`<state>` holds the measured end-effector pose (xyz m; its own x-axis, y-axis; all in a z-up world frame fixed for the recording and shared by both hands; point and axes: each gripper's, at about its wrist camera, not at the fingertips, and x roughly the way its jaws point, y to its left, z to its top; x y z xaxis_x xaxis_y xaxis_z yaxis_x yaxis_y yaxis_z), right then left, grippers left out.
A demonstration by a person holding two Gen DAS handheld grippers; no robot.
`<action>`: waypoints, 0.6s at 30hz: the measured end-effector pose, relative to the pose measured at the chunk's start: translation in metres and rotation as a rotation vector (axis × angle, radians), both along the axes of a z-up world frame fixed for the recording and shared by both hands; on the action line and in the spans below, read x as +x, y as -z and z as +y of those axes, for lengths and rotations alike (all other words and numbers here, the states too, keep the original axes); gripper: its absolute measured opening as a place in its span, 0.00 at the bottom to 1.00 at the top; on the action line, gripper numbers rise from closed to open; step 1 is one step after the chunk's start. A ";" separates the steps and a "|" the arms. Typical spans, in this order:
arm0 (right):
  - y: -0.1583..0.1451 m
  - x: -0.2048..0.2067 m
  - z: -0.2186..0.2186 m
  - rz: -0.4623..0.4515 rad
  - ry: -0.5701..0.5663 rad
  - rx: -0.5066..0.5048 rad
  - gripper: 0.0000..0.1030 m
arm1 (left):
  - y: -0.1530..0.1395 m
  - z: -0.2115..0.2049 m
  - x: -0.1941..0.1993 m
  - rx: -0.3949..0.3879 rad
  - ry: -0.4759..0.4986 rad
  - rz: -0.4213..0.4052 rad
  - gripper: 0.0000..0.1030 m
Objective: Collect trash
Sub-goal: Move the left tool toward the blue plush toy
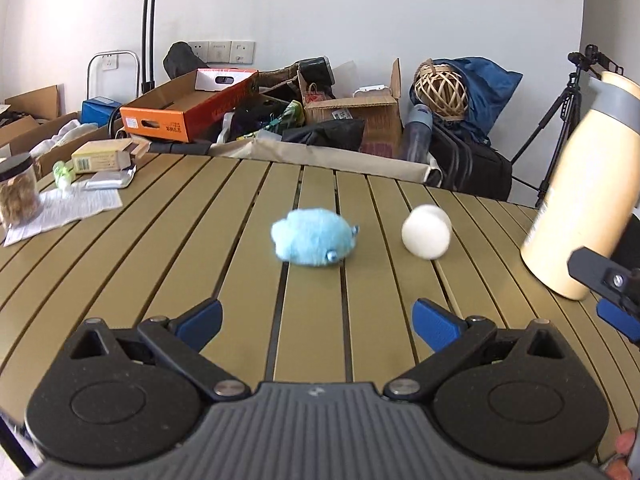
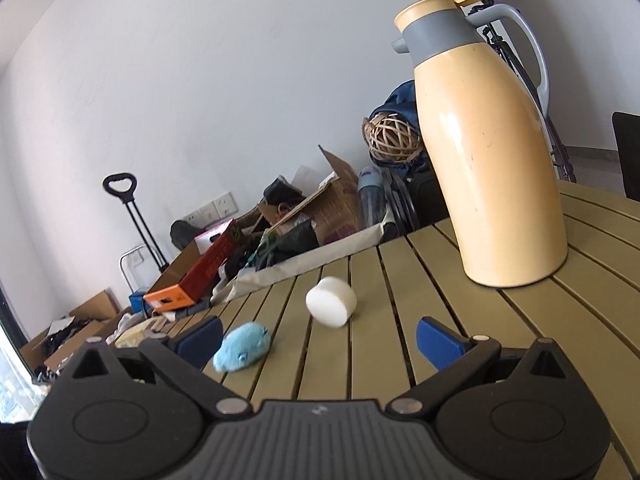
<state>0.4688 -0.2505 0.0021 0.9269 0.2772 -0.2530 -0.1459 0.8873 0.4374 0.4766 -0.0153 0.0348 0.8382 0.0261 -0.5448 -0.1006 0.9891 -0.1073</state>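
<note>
Now both claws gape wide and empty: left claw [image 1: 316,322], right claw [image 2: 318,340], near the blue fluff [image 1: 314,238] and white puck [image 1: 426,231] on the worktop [image 1: 160,248].

- The left gripper [image 1: 316,322] has a ribbed dark-grey body with a small pale mark at its centre.
- Two round black housings flank it, each with a circular recess.
- Black link arms pivot on silver rivets.
- The fingers [image 1: 436,326] wear blue pads.
- The right gripper [image 2: 318,338] has the same build: black links, silver rivets, blue pads.
</note>
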 end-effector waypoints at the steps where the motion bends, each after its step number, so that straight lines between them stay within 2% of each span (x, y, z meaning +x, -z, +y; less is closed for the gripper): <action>1: 0.000 0.006 -0.001 0.001 0.009 -0.001 1.00 | -0.002 0.001 0.011 0.005 0.001 -0.001 1.00; 7: 0.005 0.045 -0.008 0.031 0.079 -0.022 1.00 | 0.002 -0.001 0.081 0.034 -0.006 0.046 1.00; 14: 0.014 0.082 -0.034 0.085 0.164 0.006 1.00 | 0.030 -0.005 0.153 0.115 -0.025 0.127 1.00; 18: 0.017 0.091 -0.038 0.094 0.173 0.009 1.00 | 0.047 -0.001 0.175 0.099 -0.040 0.167 1.00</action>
<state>0.5599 -0.2882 -0.0150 0.9334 0.1182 -0.3387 0.0504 0.8916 0.4500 0.6517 -0.0168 -0.0125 0.7334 0.1175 -0.6695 -0.1479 0.9889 0.0115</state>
